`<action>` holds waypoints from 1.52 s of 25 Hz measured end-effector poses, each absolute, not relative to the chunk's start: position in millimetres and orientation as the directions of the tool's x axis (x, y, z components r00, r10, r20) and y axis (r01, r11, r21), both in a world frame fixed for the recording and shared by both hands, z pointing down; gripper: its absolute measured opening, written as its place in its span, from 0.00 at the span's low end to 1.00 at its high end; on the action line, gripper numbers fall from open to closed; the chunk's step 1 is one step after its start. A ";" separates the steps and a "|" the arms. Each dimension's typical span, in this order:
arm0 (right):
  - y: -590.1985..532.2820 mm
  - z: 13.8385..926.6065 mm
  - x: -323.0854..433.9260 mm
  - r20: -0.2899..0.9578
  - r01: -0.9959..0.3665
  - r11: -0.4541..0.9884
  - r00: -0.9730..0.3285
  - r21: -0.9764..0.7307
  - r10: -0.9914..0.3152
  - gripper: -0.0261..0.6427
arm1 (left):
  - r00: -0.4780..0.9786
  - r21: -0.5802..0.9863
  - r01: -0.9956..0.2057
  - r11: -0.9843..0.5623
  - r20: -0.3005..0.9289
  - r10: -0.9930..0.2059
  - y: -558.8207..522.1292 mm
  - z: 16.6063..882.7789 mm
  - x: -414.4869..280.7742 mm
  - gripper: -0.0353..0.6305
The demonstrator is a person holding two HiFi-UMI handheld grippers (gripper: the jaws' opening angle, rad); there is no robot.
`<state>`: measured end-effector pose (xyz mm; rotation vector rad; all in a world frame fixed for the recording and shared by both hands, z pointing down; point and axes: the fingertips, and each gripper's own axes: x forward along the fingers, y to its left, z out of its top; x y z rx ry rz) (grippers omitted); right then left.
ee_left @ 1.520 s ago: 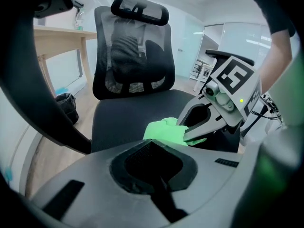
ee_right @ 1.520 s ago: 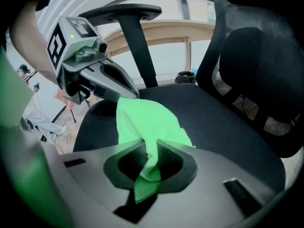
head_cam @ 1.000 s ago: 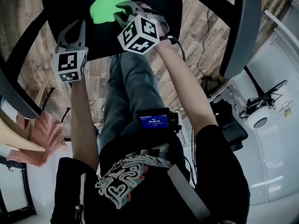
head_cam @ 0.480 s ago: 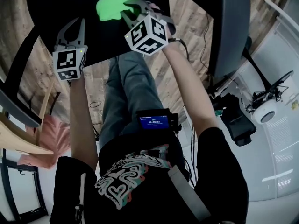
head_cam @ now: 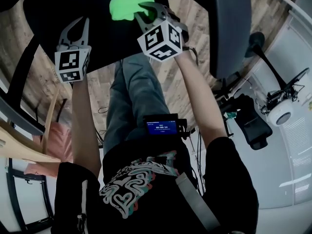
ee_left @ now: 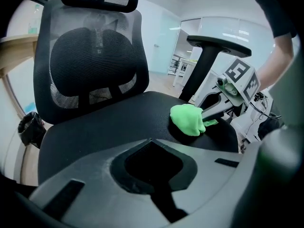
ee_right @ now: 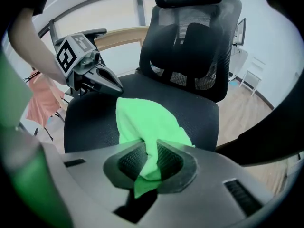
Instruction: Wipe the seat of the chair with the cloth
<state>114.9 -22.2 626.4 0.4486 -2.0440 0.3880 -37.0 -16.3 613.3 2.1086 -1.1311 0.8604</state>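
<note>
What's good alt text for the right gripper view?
The right gripper is shut on a green cloth that lies bunched on the black chair seat. The left gripper hovers over the seat at the picture's left, with the mesh backrest behind.

You hold two hand-held grippers: one left hand-held gripper (head_cam: 77,26) and one right hand-held gripper (head_cam: 147,9). There are two marker cubes, a left cube (head_cam: 72,65) and a right cube (head_cam: 161,39). You face one black office chair (ee_left: 95,65) and one green cloth (ee_right: 147,120).
</note>
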 end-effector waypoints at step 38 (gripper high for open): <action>-23.5 582.8 113.8 0.805 -0.535 0.845 -0.501 0.000 -0.318 0.12 | 0.386 0.196 -0.915 -0.354 0.683 -0.620 -25.9 564.9 -48.7 0.05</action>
